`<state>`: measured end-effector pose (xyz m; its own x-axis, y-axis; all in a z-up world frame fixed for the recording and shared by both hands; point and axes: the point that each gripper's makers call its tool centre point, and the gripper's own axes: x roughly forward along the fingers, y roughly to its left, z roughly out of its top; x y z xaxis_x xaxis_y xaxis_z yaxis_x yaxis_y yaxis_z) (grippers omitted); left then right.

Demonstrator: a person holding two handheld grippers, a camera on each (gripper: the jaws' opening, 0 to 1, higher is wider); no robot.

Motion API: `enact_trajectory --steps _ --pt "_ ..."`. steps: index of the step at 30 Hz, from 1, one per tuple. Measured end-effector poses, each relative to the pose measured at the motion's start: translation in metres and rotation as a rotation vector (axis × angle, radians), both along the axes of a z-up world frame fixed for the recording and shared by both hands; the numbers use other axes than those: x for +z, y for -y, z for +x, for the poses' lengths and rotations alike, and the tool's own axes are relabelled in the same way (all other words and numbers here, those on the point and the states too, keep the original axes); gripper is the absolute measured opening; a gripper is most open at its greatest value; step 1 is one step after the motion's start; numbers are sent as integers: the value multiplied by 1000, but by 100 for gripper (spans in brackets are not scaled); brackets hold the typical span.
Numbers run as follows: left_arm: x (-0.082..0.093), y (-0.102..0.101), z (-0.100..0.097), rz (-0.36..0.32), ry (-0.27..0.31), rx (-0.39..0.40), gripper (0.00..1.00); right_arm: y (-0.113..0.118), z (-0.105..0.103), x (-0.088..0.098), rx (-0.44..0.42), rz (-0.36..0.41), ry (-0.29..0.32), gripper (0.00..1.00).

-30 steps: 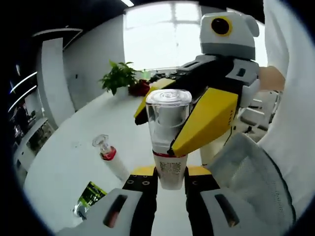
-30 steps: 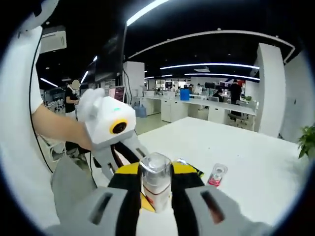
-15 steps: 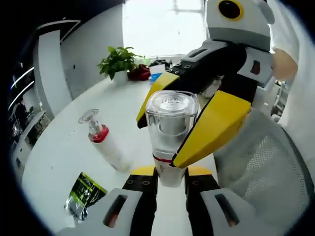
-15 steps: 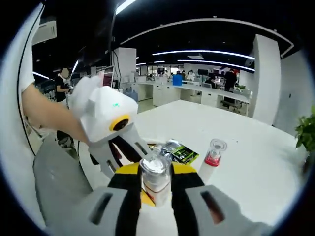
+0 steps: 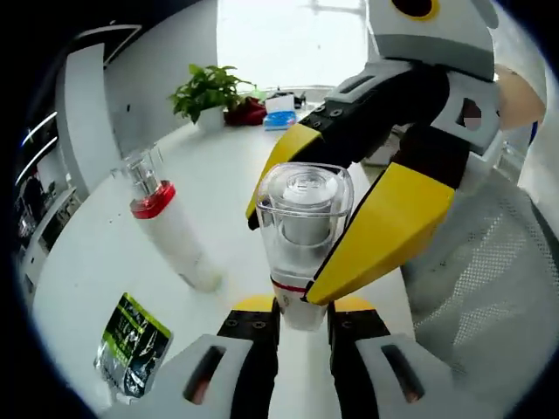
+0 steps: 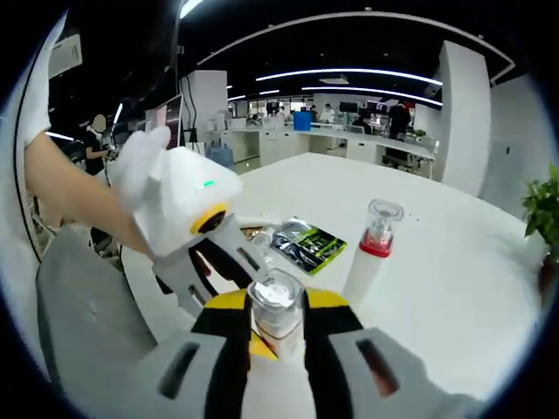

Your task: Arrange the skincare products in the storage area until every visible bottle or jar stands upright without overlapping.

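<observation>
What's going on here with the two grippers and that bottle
A person holds a gripper in each hand, and both are clamped on one small bottle with a clear cap: the left gripper at its base, the right gripper across its body. It is held above a white table. A second bottle with a red collar stands upright there, beside a green packet lying flat.

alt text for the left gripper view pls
A clear-capped bottle is held over a white table, the left gripper shut on its base and the right gripper on its upper part. A red-collared white bottle stands upright beside a green-and-black sachet.
</observation>
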<state>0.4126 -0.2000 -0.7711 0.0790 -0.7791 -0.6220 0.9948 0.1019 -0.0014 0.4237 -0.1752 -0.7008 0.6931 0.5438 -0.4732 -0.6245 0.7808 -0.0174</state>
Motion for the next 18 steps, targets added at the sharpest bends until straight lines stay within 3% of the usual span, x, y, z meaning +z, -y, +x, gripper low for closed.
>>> enact_trajectory --steps 18 --pt "-27 7 6 24 -20 6 17 11 6 -28 -34 -12 -32 22"
